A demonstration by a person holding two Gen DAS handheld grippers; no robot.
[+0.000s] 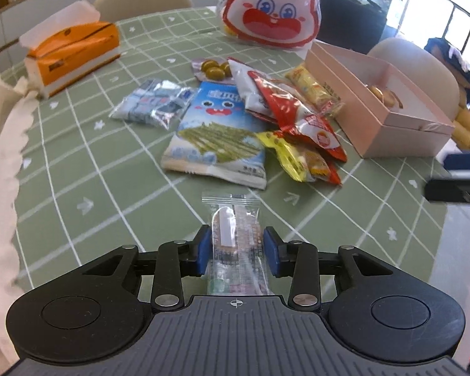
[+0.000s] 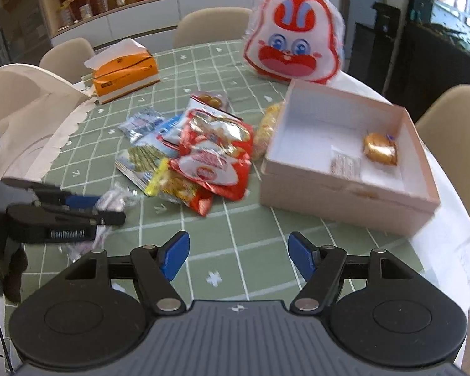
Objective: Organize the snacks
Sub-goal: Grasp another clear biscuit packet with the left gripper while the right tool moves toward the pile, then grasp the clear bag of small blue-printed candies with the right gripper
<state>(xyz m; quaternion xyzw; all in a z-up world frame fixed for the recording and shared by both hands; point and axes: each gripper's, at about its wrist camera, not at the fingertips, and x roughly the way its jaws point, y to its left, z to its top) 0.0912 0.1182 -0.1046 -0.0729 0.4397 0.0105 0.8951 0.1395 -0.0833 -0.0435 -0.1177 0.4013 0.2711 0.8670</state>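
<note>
My left gripper (image 1: 237,247) is shut on a clear snack packet (image 1: 235,228), its blue pads pressing both long sides just above the green checked tablecloth. In the right wrist view the same left gripper (image 2: 109,210) sits at the left with the crinkled packet (image 2: 116,200) in it. My right gripper (image 2: 238,250) is open over bare cloth, with nothing between its fingers. An open pink box (image 2: 344,200) to its right holds a gold-wrapped sweet (image 2: 380,148) and a small clear packet (image 2: 344,164). Several snack bags lie piled mid-table: a blue one (image 1: 216,131), a red one (image 1: 297,112) and a yellow one (image 1: 294,156).
A rabbit-face bag (image 1: 272,6) stands at the table's far side. An orange tissue box (image 1: 75,53) is at the far left. Beige chairs (image 2: 213,25) ring the table. A white cloth edge (image 1: 6,156) hangs at the left. The pink box (image 1: 376,125) lies near the right edge.
</note>
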